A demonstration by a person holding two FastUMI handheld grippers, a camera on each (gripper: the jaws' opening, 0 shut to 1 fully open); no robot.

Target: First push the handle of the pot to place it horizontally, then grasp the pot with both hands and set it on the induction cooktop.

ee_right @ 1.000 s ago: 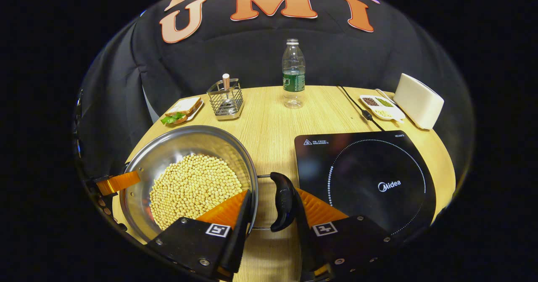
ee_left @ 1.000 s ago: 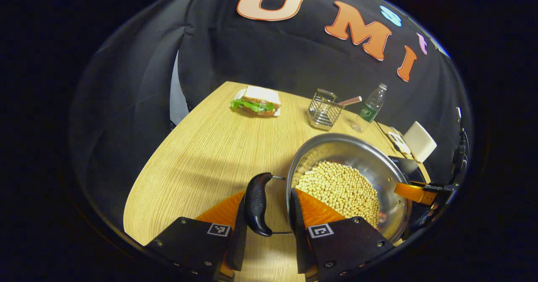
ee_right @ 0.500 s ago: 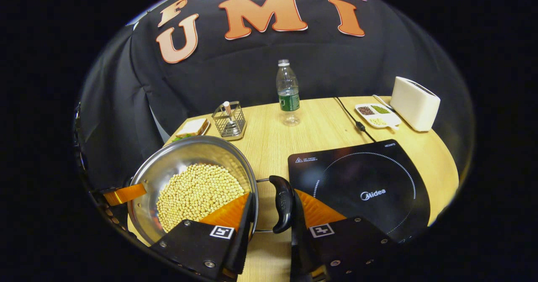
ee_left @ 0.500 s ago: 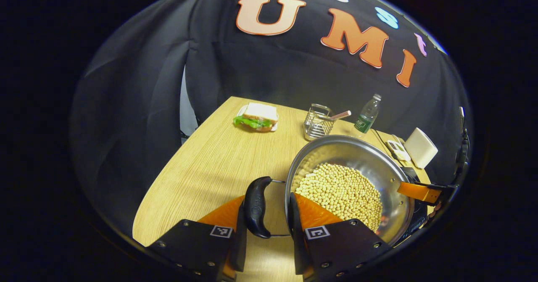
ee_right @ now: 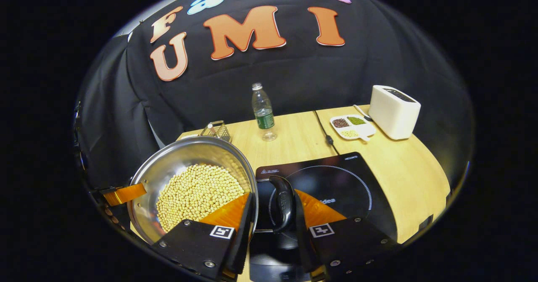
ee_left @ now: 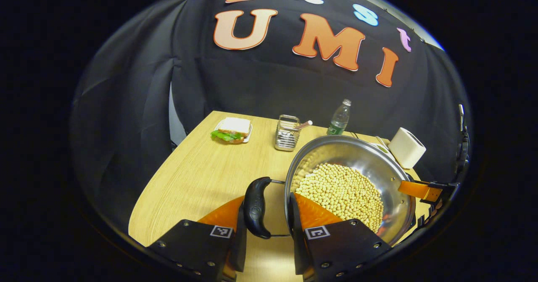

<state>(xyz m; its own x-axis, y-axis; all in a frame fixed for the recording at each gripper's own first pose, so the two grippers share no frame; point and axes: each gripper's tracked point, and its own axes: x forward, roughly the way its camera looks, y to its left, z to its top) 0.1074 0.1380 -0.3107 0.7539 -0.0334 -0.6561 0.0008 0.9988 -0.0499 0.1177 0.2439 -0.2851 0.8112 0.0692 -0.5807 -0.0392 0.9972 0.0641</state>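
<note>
Wooden table with kitchen items

The light wood table (ee_right: 403, 181) carries a black induction cooktop (ee_right: 336, 189) at frame centre, a water bottle (ee_right: 264, 112) and wire holder (ee_left: 287, 133) further up, a toaster (ee_right: 394, 111) and sectioned dish (ee_right: 352, 126) upper right, a sandwich (ee_left: 231, 130) upper left.

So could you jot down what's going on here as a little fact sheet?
pot: steel, holds pale beans
left gripper: jaws astride pot rim and black handle
right gripper: jaws astride opposite rim and handle
cooktop: black, under the right handle
behind: bottle, toaster, sandwich
</note>
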